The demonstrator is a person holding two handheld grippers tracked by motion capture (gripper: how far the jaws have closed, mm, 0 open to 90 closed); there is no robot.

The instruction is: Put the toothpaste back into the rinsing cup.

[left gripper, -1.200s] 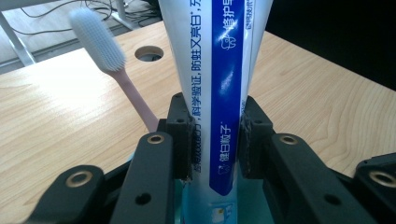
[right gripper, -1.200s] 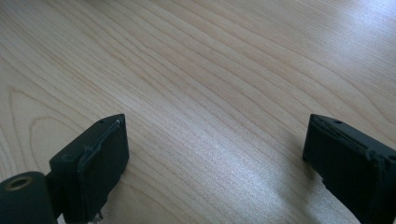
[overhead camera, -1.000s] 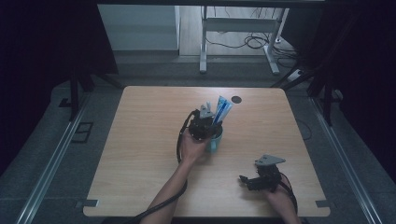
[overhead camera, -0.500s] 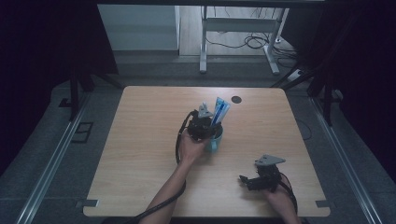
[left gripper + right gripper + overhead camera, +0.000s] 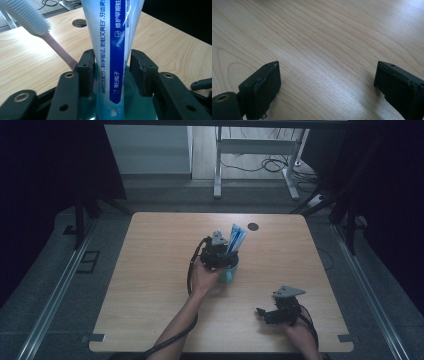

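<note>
the big pale wooden table with its rounded corners carries everything, and i place the rest from the small teal cup standing near its middle. beyond the cup, toward the far edge, a dark round cable hole is cut into the wood. past that edge lie a grey floor, a metal table frame with loose cables around it, and deep shadow to either side; metal rails run along the floor on both flanks of the table.

my left gripper sits right at the cup, on its near side, with my hand wrapped behind it. the tall white-and-blue toothpaste tube stands upright in the cup, leaning a little on the rim, which i take to be why it keeps itself up. my left jaws have just been opening: the tube is between them, one pad brushing its edge, the other standing off with a clear gap, so they are open and no longer clamp it. i judge the tube is being left in the cup. a toothbrush with a pink handle and pale grey bristles slants out of the same cup beside the tube.

my right gripper rests low on the wood, well apart from the cup, toward the near right corner. its jaws stand wide apart with bare wood grain between them, parked out of the way, i'd say.
</note>
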